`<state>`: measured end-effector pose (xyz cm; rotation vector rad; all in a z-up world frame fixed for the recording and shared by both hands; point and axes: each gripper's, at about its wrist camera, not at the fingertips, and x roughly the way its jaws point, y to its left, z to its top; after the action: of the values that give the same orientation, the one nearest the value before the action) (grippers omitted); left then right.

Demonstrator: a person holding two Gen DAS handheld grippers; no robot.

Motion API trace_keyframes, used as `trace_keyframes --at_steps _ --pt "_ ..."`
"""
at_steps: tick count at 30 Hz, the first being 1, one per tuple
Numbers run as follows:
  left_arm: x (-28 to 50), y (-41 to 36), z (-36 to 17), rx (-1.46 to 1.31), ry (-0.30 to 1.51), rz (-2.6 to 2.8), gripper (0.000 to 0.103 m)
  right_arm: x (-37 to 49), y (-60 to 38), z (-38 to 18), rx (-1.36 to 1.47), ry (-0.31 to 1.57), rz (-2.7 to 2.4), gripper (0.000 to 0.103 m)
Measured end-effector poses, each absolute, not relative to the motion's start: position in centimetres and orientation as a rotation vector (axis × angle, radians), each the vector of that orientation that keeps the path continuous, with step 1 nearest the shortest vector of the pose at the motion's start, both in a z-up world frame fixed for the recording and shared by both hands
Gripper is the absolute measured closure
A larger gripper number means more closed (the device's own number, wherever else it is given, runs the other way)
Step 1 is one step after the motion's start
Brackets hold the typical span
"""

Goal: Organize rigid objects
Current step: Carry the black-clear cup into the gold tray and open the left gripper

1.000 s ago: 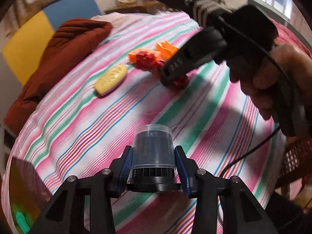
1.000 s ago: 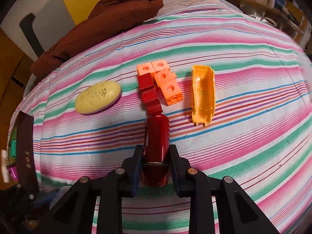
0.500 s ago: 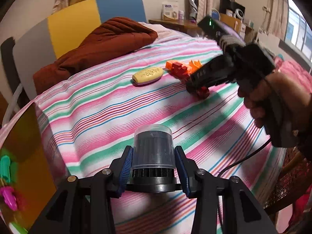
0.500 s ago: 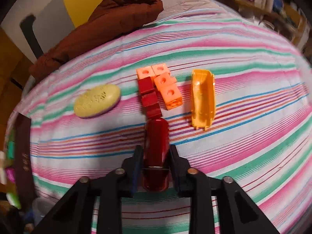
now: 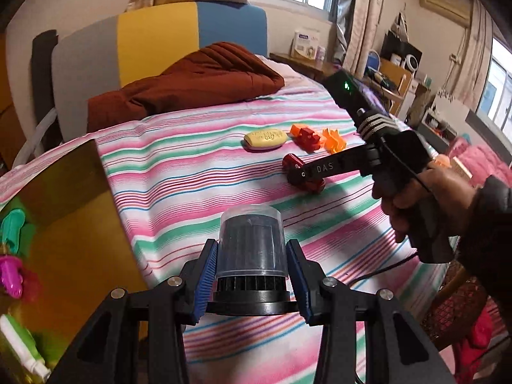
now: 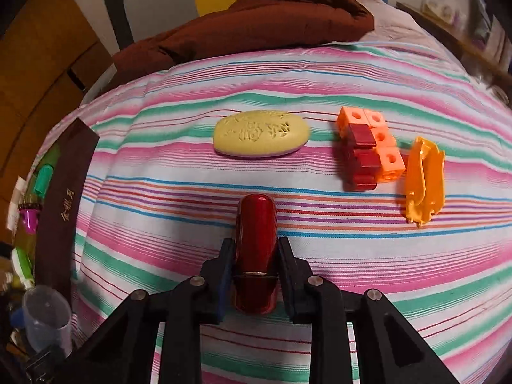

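My left gripper [image 5: 252, 267] is shut on a black cylinder with a clear plastic cap [image 5: 252, 246], held above the striped bed cover. My right gripper [image 6: 255, 259] is shut on a glossy dark red tube [image 6: 255, 240]; in the left wrist view that red tube [image 5: 292, 163] shows beside the right gripper's black fingers [image 5: 323, 169], held by a hand [image 5: 416, 192]. On the cover lie a yellow soap bar [image 6: 260, 134], a cluster of orange and red blocks [image 6: 368, 147] and an orange plastic shell [image 6: 424, 179].
A brown quilt [image 5: 192, 80] is bunched at the bed's head. A dark box flap [image 6: 62, 204] and a box of small toys [image 5: 12, 256] stand at the left edge. A clear cup [image 6: 48, 316] sits low left. Shelves and furniture fill the room's right side.
The left gripper has pulled back and rolled, so the bed now looks farther off and the box has come into view at left. The right gripper has shifted left toward the soap.
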<state>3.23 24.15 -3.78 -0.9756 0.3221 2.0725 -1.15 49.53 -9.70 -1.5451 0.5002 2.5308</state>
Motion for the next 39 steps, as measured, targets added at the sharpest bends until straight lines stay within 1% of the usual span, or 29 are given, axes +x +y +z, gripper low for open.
trace_keyframes --at_steps 7,8,9,10,11,12,14,17,26,31,34,36,39 --pt "3.3 21.2 -1.9 -0.969 0.233 2.123 0.060 -0.8 49.9 -9.7 -1.522 0.502 2.526 0.076" --pt "3.3 20.8 -1.7 -0.971 0.217 2.128 0.060 -1.1 49.9 -9.6 -1.520 0.511 2.525 0.074" --pt "3.3 20.2 -1.4 -0.969 0.197 2.135 0.060 -1.1 50.1 -9.6 -1.514 0.543 2.527 0.069" --pt "3.2 19.6 -1.1 -0.969 0.185 2.147 0.060 -1.1 50.2 -9.6 -1.511 0.562 2.531 0.068" --pt "3.2 19.1 -0.9 -0.968 0.174 2.159 0.060 -1.2 50.1 -9.6 -1.508 0.552 2.531 0.068" --pt "3.2 18.4 -0.6 -0.966 0.156 2.171 0.060 -1.3 49.9 -9.6 -1.506 0.533 2.531 0.072" --pt "3.0 16.9 0.0 -0.968 0.125 2.203 0.060 -1.4 49.3 -9.7 -1.508 0.441 2.520 0.076" --pt "2.2 14.1 0.7 -0.984 0.064 2.265 0.060 -1.5 48.7 -9.7 -1.509 0.371 2.524 0.076" --pt "-1.7 3.3 1.4 -1.069 -0.111 2.539 0.060 -1.5 48.5 -9.8 -1.510 0.320 2.529 0.076" --pt "-4.5 -1.2 0.5 -1.155 -0.337 2.568 0.060 -1.6 48.1 -9.8 -1.509 0.267 2.528 0.076" --pt "-6.0 -3.1 0.3 -1.181 -0.414 2.582 0.060 -1.6 47.8 -9.9 -1.501 0.236 2.529 0.076" --pt "-6.6 -3.8 0.0 -1.188 -0.431 2.593 0.060 -1.5 47.6 -9.8 -1.497 0.223 2.530 0.076" --pt "-7.5 -3.7 -1.0 -1.214 -0.393 2.604 0.060 -1.5 47.6 -9.8 -1.492 0.215 2.533 0.076"
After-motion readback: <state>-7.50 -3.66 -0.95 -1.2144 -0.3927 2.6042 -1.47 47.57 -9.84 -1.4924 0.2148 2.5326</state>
